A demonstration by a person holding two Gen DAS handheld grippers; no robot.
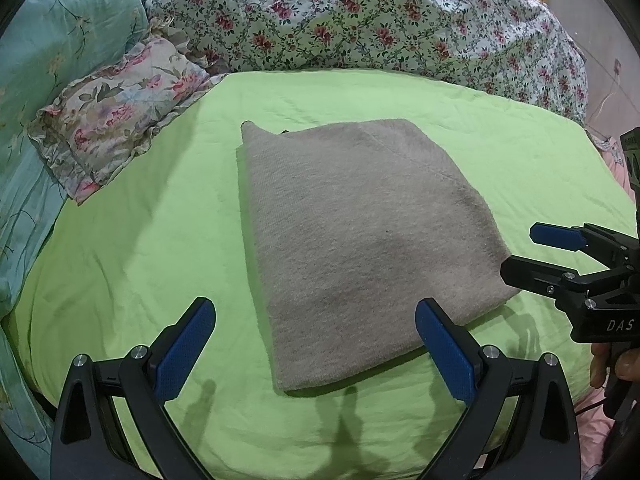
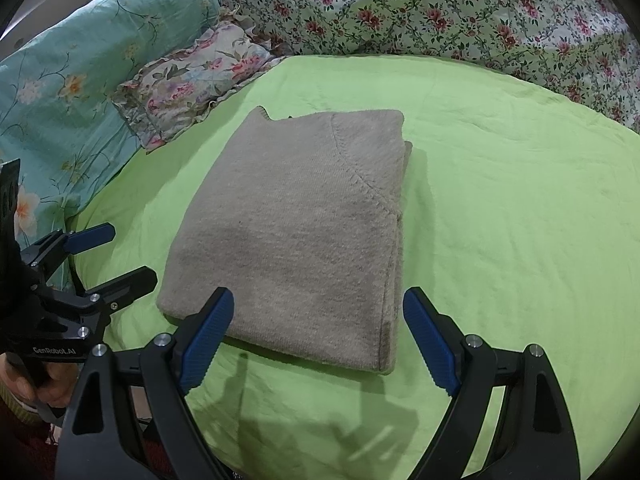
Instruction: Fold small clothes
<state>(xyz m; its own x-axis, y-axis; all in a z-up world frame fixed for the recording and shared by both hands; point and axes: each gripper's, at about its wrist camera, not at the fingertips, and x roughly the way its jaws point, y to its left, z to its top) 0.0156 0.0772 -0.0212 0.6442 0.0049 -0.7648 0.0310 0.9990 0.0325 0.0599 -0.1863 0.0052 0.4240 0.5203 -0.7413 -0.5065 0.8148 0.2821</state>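
A grey knitted garment lies folded into a flat rectangle on the light green bedsheet. My left gripper hangs open above the near edge of the garment, nothing between its blue pads. It also shows at the left of the right wrist view, left gripper. My right gripper stands open over the garment's near right corner, empty. In the left wrist view the right gripper sits at the garment's right edge. A hand holds each handle.
A frilled floral pillow lies at the back left. A teal flowered quilt runs along the left side. A white quilt with red flowers is heaped along the back.
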